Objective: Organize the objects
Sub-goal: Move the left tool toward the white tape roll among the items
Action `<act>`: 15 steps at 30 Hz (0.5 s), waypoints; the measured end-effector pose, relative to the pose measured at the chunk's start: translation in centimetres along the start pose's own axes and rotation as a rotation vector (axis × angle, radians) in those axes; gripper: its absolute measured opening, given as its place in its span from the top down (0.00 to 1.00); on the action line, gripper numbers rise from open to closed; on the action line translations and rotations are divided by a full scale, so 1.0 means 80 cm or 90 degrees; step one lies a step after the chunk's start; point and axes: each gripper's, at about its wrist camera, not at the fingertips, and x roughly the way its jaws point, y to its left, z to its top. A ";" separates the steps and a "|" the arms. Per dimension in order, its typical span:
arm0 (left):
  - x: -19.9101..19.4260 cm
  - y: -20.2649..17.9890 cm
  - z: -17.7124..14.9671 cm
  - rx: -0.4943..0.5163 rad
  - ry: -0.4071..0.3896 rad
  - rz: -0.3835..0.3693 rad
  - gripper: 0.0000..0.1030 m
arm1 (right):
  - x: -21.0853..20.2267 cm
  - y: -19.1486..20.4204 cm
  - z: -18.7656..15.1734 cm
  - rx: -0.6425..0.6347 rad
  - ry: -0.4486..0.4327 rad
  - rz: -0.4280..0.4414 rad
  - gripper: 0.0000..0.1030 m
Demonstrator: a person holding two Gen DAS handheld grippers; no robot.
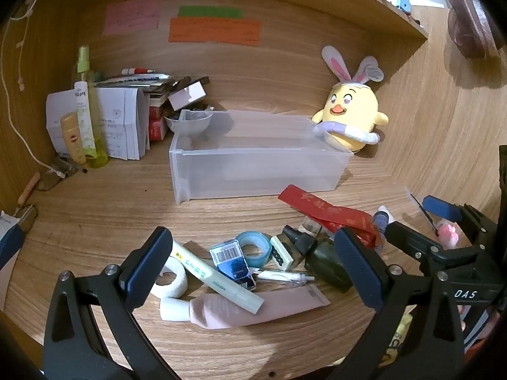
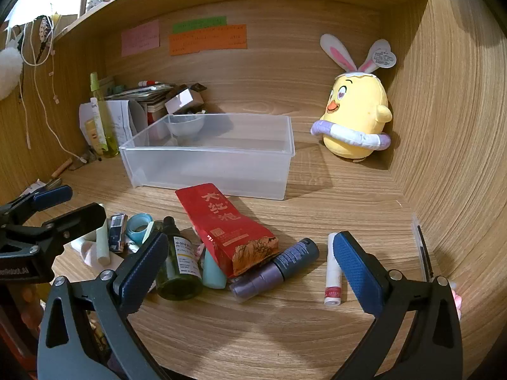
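Both tools, left [image 1: 253,272] and right [image 2: 250,262], hang wide open and hold nothing; lift the red packet [image 2: 226,228] first, since it overlaps the bottles, then drop it into the clear bin [image 2: 206,164].

Warm, dim indoor light — perhaps from overhead; soft shadows on the wood, heavy fisheye bending, dark corners.

A yellow chick plush [image 2: 356,120] with bunny ears stands in the tabletop's [image 2: 332,196] back right corner. In the back left corner, a paper stack [image 1: 123,120] sits behind two bottles [image 1: 84,110]. Pink, green and orange notes [image 2: 207,39] are stuck on the back wall.
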 end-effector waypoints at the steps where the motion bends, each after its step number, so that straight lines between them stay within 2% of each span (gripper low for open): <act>1: -0.001 -0.002 0.000 0.001 -0.001 -0.001 0.00 | 0.000 -0.001 0.000 0.000 0.000 0.000 0.00; 15: -0.004 -0.004 0.000 0.002 -0.002 -0.005 0.00 | -0.002 0.001 0.001 -0.001 0.000 0.005 0.00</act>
